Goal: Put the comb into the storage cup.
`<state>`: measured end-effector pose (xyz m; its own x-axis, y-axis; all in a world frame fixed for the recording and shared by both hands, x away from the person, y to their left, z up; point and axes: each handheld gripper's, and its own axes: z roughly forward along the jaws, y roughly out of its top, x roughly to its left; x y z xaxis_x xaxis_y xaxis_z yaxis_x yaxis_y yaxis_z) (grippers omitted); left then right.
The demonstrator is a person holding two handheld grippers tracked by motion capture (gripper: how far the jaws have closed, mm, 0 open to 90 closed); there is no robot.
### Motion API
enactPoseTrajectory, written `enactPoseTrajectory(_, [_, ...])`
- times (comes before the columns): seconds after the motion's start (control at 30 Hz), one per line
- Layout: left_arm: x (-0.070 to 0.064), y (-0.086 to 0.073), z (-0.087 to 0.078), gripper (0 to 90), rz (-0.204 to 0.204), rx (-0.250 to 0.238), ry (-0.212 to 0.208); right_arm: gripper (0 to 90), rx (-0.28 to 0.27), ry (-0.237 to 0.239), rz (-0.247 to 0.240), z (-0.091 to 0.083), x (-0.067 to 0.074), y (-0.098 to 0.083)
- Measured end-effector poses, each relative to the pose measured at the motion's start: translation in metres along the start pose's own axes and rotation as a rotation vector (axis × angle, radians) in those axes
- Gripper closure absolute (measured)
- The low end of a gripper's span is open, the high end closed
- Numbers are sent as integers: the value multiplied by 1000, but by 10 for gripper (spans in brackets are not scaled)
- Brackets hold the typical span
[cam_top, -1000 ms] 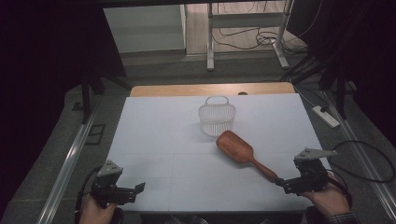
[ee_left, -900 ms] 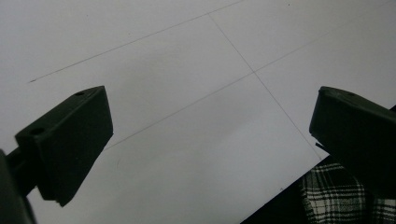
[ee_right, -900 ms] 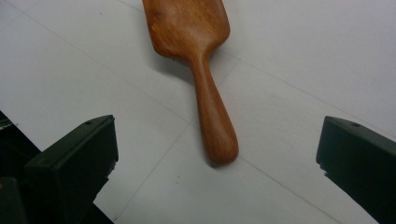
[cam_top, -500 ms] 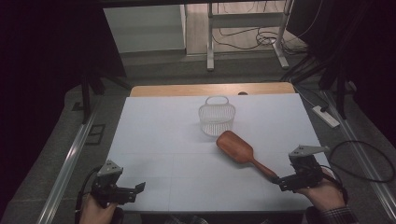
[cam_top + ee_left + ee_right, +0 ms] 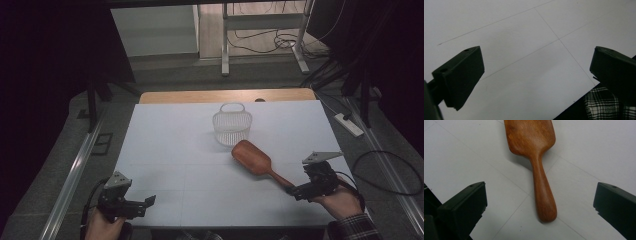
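Closer now, the right claw (image 5: 541,202) gapes wide, seemingly just short of the wooden paddle's handle (image 5: 544,195).

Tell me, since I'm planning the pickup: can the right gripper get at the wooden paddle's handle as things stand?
Probably yes. The right gripper is open, the wooden paddle's handle end lies between its fingers, and nothing blocks the way.

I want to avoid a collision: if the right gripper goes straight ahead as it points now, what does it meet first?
Most likely the brown wooden paddle: its handle end lies between the open right gripper fingers.
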<state>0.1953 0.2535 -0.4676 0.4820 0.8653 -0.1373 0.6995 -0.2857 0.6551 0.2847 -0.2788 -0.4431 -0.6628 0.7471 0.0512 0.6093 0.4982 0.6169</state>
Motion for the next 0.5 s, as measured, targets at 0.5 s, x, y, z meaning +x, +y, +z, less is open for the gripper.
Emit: enactPoseTrajectory(0.5, [0, 0, 0, 2, -1, -1, -3, 0, 39, -7, -47, 14, 1, 13])
